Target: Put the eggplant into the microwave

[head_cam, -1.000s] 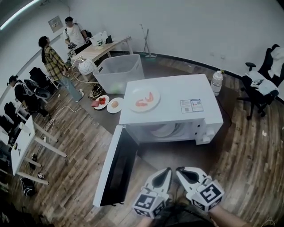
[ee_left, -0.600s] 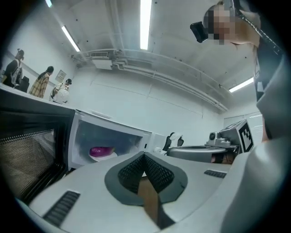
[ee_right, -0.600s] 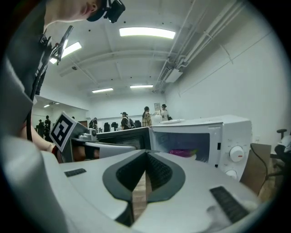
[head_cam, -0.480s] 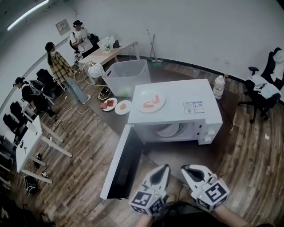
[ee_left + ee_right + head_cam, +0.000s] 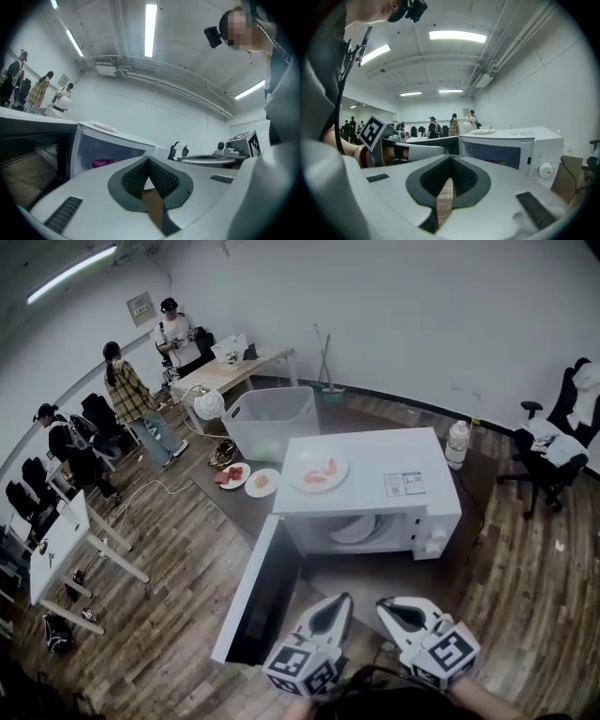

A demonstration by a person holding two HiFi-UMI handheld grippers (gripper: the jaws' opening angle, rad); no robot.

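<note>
The left gripper [image 5: 340, 601] is seen with its jaws brought together at the tips and nothing between them; only floor shows through the slit below. The right gripper [image 5: 383, 605] is likewise closed and empty. Both are held low and side by side, close to the person's body and well apart from the microwave [image 5: 375, 465].

In the left gripper view a purple shape, taken to be the eggplant [image 5: 101, 163], is seen lying inside the cavity, toward its left side. From the head view it cannot be made out; only the pale turntable [image 5: 356, 529] is visible there. The placing is therefore judged done.

The door [image 5: 258, 592] stands swung wide open toward the left gripper, over the edge of the dark counter [image 5: 370, 577]. If it is to be shut, it would best be pushed with the flat outer side of the closed left gripper, applied near the door's free edge and carried round its arc, not straight ahead. It should first be checked that the eggplant lies clear of the sill. A gentle finish is advised, since a plate [image 5: 320, 472] of food rests on top of the microwave and could be jolted.
</note>
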